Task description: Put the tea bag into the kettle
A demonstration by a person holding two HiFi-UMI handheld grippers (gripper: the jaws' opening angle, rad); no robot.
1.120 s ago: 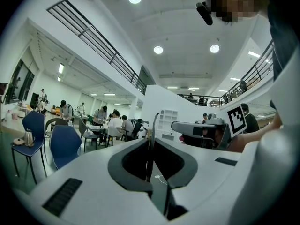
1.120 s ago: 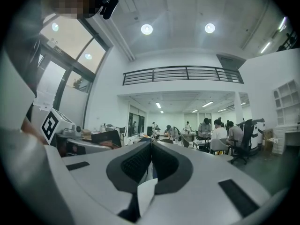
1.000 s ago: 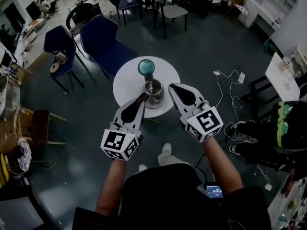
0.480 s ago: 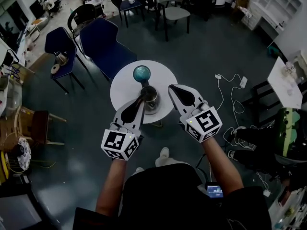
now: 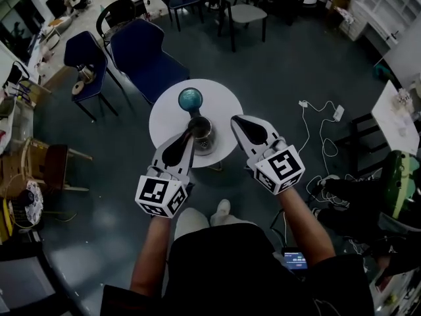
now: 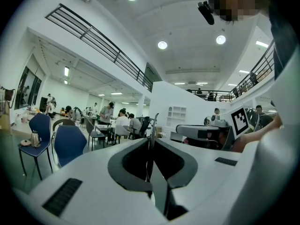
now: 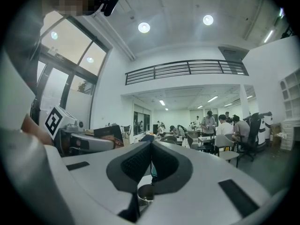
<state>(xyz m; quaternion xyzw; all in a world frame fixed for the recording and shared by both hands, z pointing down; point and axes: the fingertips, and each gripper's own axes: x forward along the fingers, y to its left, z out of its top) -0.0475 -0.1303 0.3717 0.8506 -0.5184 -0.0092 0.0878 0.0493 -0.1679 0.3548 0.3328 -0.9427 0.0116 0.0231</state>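
1. Left gripper point(image 5: 191, 131): in the left gripper view, the left gripper point(image 6: 151, 137) has its jaws pressed together on a thin pale tea-bag tag point(image 6: 153, 124). The tag stands up edge-on past the jaw tips. A fine thread runs down through the dark hollow behind the tips. The body of the bag cannot be made out in any view.

2. Position of the left gripper: in the head view, its tips sit at the near-left rim of the small steel kettle point(image 5: 205, 137), overlapping the open mouth. Whether they touch the rim cannot be told.

3. Right gripper point(image 5: 235, 120): in the right gripper view, the right gripper point(image 7: 151, 142) has its jaws closed flush against each other, with nothing between the ribbed pads. It is held to the right of the kettle, clear of it, over the right part of the round white table point(image 5: 168, 114). The kettle point(image 7: 145, 194) shows below the closed jaws in that view, mouth upward.

4. Table contents: the kettle stands near the table's front edge. A teal round domed object point(image 5: 191, 99) lies just behind it, at or close to touching the kettle's far side.

5. Surroundings: a dark blue chair point(image 5: 146, 54) stands behind the table on the grey floor. A white cable point(image 5: 316, 114) trails on the floor to the right, well apart from the table.
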